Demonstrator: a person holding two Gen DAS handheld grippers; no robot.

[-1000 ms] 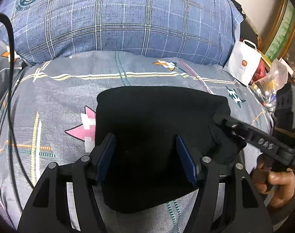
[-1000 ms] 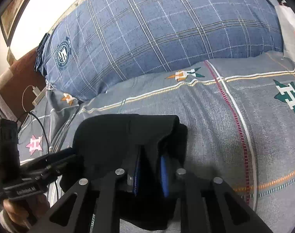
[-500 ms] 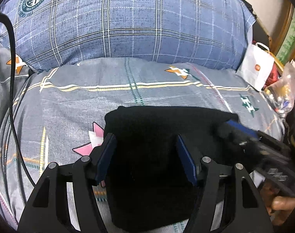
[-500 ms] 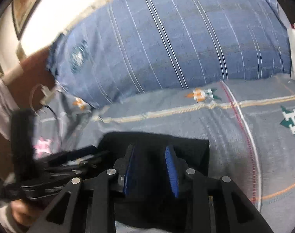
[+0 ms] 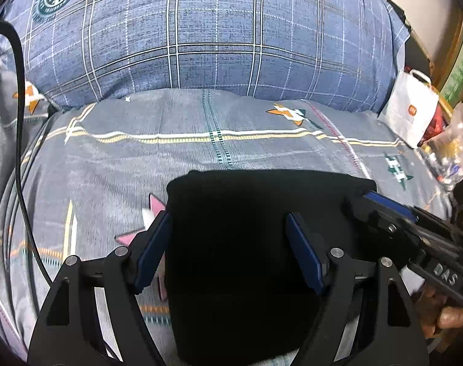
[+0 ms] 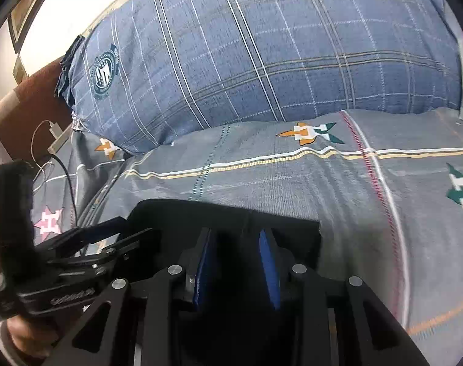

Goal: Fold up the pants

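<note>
The black pants [image 5: 249,244] lie folded into a compact dark rectangle on a bed covered by a grey sheet [image 5: 231,140] printed with stars and thin striped lines, in front of a large blue plaid pillow [image 5: 219,33]. In the left wrist view the left tongs [image 5: 228,253] hover over the near part of the pants with the blue pads standing wide apart; their jaws have just been opening, and the pads press on nothing, the dark cloth only lying beneath and between them. The left pad sits at the left edge of the folded cloth, beside a pink star on the sheet. The right tongs [image 6: 237,268] stand narrow in the right wrist view, a gap showing between the blue pads above the black cloth; whether they pinch a fold of it cannot be told, since the fabric is too dark to read. Each view shows the other tool reaching in over an edge of the pants, with part of a hand [image 5: 445,311] gripping its handle. A black cable [image 5: 20,140] runs down the left side of the bed, and a white paper bag [image 5: 411,113] stands at the right beside the pillow, next to a clear plastic bag of small items [image 5: 448,152]
</note>
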